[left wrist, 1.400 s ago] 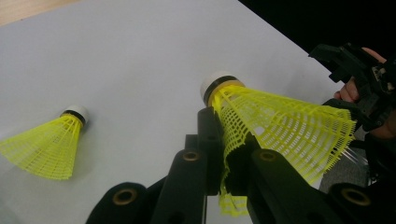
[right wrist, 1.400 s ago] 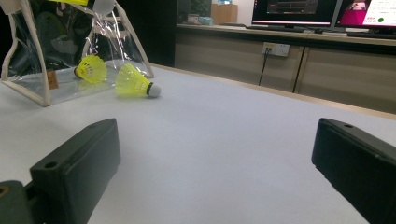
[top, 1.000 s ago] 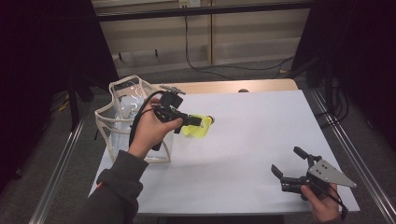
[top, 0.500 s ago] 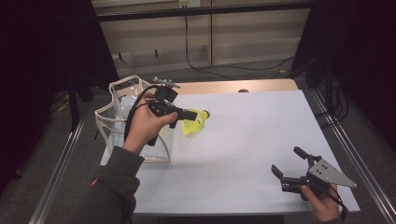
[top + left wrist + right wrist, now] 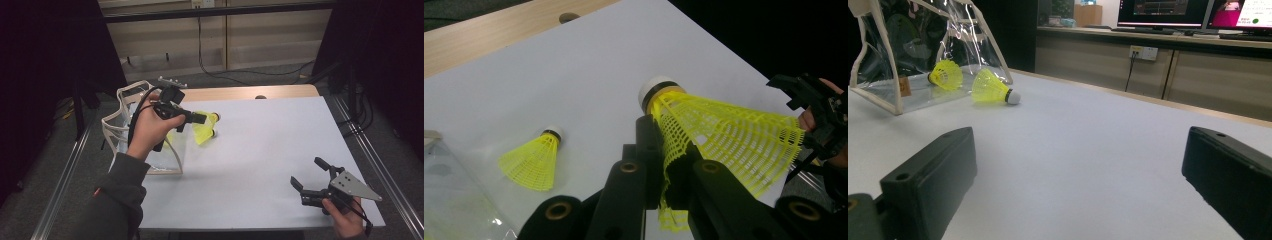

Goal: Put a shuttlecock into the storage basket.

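Yellow mesh of the held shuttlecock (image 5: 724, 135) is buckling between the left gripper's (image 5: 664, 165) closed fingers, above the surface (image 5: 270, 150) near the clear bag (image 5: 125, 135). Squeezing harder risks crushing it. The right gripper (image 5: 310, 177) is idling, fingers wide, empty.

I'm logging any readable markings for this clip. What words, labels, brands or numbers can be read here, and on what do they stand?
None can be read.
Monitor screens at the back of the right gripper view: text too small and blurred to read.
Small brown tag on the clear bag: too blurred to read.
Shuttlecock in the left gripper's jaws: no print visible.
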The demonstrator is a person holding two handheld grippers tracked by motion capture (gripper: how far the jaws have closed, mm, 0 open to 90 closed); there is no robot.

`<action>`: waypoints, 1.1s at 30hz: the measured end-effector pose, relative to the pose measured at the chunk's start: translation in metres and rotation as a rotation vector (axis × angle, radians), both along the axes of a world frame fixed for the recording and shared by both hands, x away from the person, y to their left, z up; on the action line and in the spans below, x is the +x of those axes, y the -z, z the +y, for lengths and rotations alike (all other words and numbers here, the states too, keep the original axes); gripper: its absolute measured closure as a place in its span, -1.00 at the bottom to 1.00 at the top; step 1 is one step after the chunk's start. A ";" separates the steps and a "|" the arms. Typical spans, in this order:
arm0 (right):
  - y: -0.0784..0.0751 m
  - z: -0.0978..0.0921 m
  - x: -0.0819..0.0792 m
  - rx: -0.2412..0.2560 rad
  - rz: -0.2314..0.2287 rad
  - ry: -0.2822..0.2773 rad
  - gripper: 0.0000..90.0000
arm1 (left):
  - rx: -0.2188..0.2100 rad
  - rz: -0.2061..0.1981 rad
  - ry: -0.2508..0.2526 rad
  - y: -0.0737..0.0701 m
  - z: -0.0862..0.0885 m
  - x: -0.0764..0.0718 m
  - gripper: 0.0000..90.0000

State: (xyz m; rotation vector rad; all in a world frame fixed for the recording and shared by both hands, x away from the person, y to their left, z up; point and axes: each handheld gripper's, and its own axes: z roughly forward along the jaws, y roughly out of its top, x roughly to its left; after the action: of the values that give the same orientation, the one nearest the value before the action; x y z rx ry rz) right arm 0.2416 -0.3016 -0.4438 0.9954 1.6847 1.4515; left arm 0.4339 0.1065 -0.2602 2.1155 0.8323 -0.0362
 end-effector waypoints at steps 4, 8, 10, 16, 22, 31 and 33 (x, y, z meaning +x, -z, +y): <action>0.000 0.000 0.000 0.001 0.000 0.001 -0.97 | 0.005 -0.006 -0.004 -0.002 0.003 0.001 0.95; 0.000 0.000 0.000 0.000 0.001 0.001 -0.97 | 0.006 -0.009 -0.008 -0.005 0.006 0.002 0.95; 0.000 0.000 0.000 0.000 0.000 0.000 -0.97 | 0.006 -0.013 -0.015 -0.007 0.007 0.002 0.95; 0.000 0.000 0.000 0.001 0.000 0.000 -0.97 | 0.014 -0.017 -0.022 -0.011 0.012 0.004 0.95; 0.000 0.000 0.000 0.001 0.000 0.002 -0.97 | 0.004 -0.022 -0.038 -0.015 0.016 0.006 0.95; 0.000 0.000 -0.001 0.002 0.001 0.001 -0.97 | 0.003 -0.027 -0.063 -0.020 0.025 0.010 0.95; 0.000 0.000 -0.001 0.001 0.000 0.002 -0.97 | 0.010 -0.028 -0.065 -0.021 0.027 0.010 0.95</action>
State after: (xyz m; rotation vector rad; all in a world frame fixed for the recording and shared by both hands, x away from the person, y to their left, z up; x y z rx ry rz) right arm 0.2410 -0.3014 -0.4435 0.9974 1.6830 1.4518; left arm 0.4439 0.1339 -0.2387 2.0921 0.8859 0.0320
